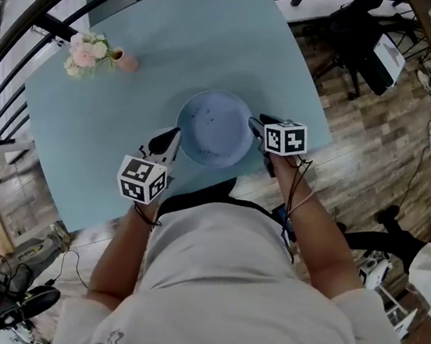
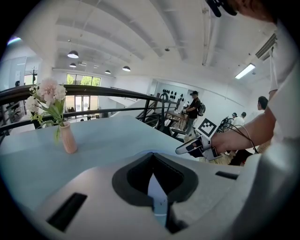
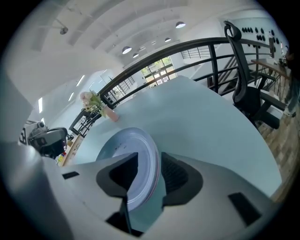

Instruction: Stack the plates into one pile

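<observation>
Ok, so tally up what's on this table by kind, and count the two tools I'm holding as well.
Pile of blue plates: 1 (the number of plates in it can't be told)
Pink vase of flowers: 1
Tools: 2 (left tool, right tool)
Total: 4
</observation>
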Demonstrator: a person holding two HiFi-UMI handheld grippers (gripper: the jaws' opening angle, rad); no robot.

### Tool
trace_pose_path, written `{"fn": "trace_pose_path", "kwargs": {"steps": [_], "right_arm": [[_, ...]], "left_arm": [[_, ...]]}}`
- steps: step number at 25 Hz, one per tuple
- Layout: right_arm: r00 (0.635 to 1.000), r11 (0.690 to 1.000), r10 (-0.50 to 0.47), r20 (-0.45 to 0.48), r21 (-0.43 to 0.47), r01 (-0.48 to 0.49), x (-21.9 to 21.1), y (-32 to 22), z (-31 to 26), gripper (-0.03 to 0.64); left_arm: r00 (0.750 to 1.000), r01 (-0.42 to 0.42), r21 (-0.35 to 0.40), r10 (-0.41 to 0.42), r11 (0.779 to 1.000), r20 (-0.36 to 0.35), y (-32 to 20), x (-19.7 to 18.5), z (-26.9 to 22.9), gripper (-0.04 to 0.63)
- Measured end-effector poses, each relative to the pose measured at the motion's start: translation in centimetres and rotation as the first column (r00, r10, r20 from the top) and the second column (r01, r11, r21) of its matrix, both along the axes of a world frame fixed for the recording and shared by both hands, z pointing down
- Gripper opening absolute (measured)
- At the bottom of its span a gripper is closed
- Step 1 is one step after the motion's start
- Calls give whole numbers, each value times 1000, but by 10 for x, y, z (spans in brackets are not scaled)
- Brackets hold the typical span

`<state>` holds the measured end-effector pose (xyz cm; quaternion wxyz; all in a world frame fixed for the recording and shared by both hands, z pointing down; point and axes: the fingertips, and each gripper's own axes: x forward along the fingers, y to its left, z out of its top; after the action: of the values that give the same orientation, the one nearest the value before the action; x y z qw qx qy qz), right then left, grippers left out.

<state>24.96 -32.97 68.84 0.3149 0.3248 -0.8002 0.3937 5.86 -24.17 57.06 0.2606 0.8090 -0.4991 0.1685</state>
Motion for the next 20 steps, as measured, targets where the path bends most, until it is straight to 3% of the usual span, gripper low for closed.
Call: {"fn": "trace_pose_path", "kwargs": {"steps": [5,10,16,20], "right_arm": [[997,991,-60,57,120,53,-9,-2,-32,163],[988,951,-143,60,286,121,-16,9,-77,155],[975,845,-220,46,508,167,-17,27,-152,101],[971,754,-240,5,631,183,-20,49,-189,58]], "left_arm": [[1000,4,30,-4,1000,7,0,4,-13,5],[1000,6,79,-6,997,-4,11,13,-38,5],[1000,1,158,-1,987,0,27,24,-80,5],[1000,-4,214,5,977,-1,38,21,-107,5]]}}
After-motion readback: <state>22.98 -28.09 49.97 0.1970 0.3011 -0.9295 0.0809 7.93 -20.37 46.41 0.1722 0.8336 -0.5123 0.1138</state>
